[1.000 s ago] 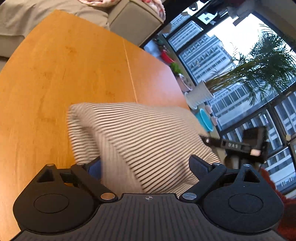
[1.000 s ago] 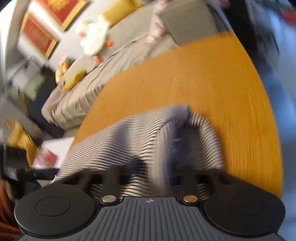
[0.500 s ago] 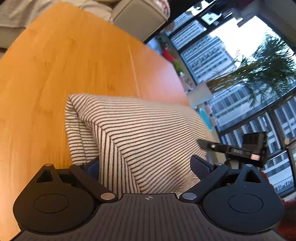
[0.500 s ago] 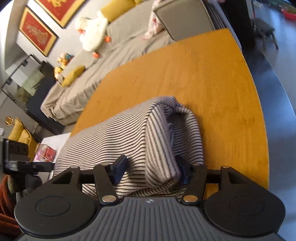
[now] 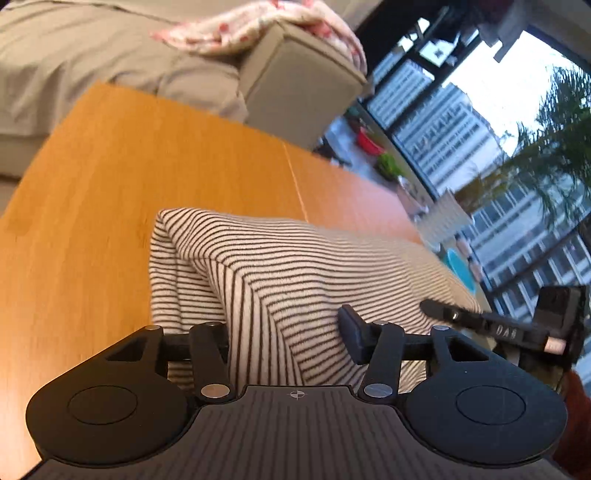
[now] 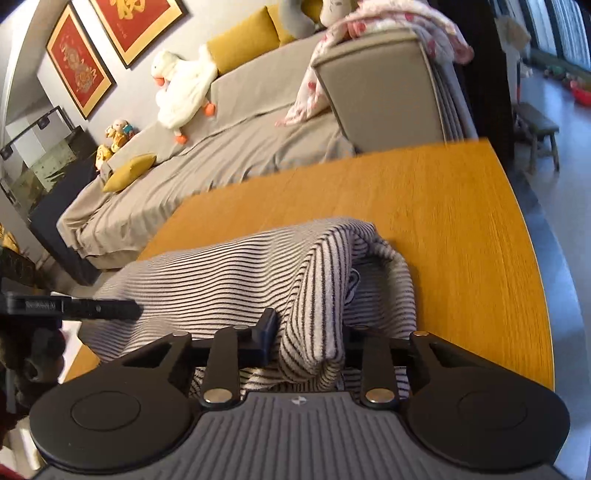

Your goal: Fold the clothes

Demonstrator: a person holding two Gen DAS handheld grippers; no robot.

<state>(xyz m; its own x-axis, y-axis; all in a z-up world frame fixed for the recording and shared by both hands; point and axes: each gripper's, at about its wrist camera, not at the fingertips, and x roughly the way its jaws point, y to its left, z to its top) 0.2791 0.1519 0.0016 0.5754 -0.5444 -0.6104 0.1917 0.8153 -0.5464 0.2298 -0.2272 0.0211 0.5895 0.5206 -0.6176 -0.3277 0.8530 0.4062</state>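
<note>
A black-and-white striped garment [image 5: 295, 280] lies folded over on the orange wooden table [image 5: 147, 184]. My left gripper [image 5: 284, 336] stands open around its near left corner, a ridge of cloth between the fingers. The garment also shows in the right wrist view [image 6: 229, 280], on the same table [image 6: 461, 229]. My right gripper [image 6: 310, 336] stands open around the garment's near right corner, with a thick fold of cloth between the fingers. Each gripper shows at the edge of the other's view: the right one [image 5: 480, 321] and the left one [image 6: 81, 308].
A grey sofa [image 6: 266, 122] with a flowered blanket [image 6: 399, 22], yellow cushions and a white plush duck [image 6: 181, 88] stands beyond the table's far edge. Windows with plants [image 5: 546, 155] are to the right. The table's right edge [image 6: 535, 258] drops to the floor.
Both grippers have pulled back toward me and tilted up, so more of the sofa shows. The garment has settled on the table. Both stay open around the cloth.
</note>
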